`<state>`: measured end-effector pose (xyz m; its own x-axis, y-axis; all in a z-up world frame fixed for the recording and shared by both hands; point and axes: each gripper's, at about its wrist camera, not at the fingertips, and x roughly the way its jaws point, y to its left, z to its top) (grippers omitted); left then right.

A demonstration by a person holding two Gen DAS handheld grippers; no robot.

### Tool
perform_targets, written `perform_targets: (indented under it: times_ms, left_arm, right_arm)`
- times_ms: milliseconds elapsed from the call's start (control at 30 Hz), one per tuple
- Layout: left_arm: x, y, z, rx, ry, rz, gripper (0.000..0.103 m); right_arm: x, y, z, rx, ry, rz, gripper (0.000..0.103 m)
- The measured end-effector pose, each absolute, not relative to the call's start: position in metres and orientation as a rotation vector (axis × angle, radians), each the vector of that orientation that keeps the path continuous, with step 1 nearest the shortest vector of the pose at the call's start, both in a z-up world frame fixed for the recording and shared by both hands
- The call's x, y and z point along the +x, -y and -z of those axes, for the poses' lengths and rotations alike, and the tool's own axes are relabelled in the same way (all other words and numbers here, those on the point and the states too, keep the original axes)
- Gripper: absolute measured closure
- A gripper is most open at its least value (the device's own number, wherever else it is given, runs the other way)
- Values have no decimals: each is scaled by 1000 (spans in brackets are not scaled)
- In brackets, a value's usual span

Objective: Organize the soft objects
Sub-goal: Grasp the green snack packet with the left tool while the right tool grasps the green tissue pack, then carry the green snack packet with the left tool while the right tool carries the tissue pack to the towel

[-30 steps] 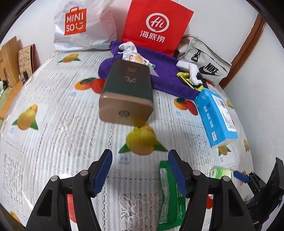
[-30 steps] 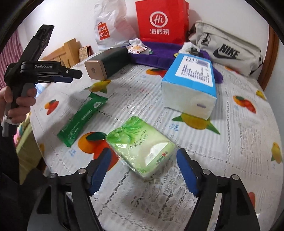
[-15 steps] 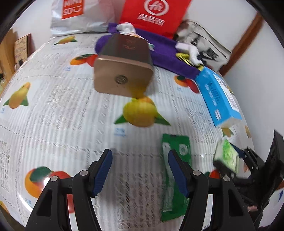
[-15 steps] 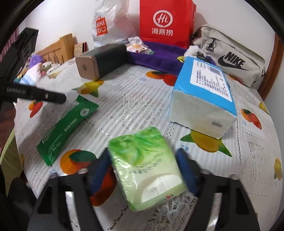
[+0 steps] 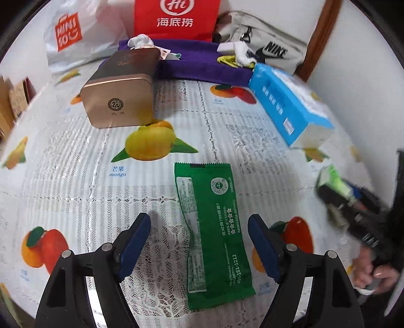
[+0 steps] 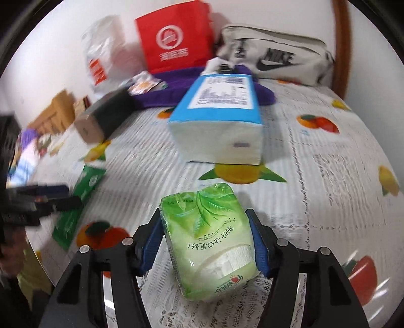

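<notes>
Right gripper (image 6: pixel 204 242) now pinches the green tissue pack (image 6: pixel 209 242), just before the blue tissue box (image 6: pixel 219 118); left gripper (image 5: pixel 199 242), jaws just widened, straddles the green sachet (image 5: pixel 214 227). Pickups begun.

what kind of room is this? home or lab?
Most likely a home, a lived-in room. A table under a fruit-print tablecloth stands against a white wall, with shopping bags and a Nike pouch at the back and tissue packs scattered on it.

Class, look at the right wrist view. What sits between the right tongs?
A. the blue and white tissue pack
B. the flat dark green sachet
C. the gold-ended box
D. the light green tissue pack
D: the right tongs have their blue pads pressed on both sides of the light green tissue pack.
</notes>
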<state>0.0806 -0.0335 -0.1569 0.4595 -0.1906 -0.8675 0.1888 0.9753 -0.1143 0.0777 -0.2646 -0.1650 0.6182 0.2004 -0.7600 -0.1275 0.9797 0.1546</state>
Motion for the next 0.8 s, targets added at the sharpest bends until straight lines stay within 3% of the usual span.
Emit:
perform_targets:
  times_ms: [167,267,333,400,800]
  left_arm:
    - [72,49,162,102,-1023,161,24]
    - [70,38,159,98,-994,156,45]
    - [73,30,157,89,-987,152,70]
    - [80,17,155,42,-993,173,75]
    - [102,-43,151,-96,-991,79,78]
  right_arm:
    - [81,264,165,109,-877,-170,41]
    - [80,265,166,125,-872,-168,41]
    - [80,265,166,128,-871,-167,40]
    - [81,264,166,123,-873,-163,40]
    - [85,258,163,132,-874,-184,41]
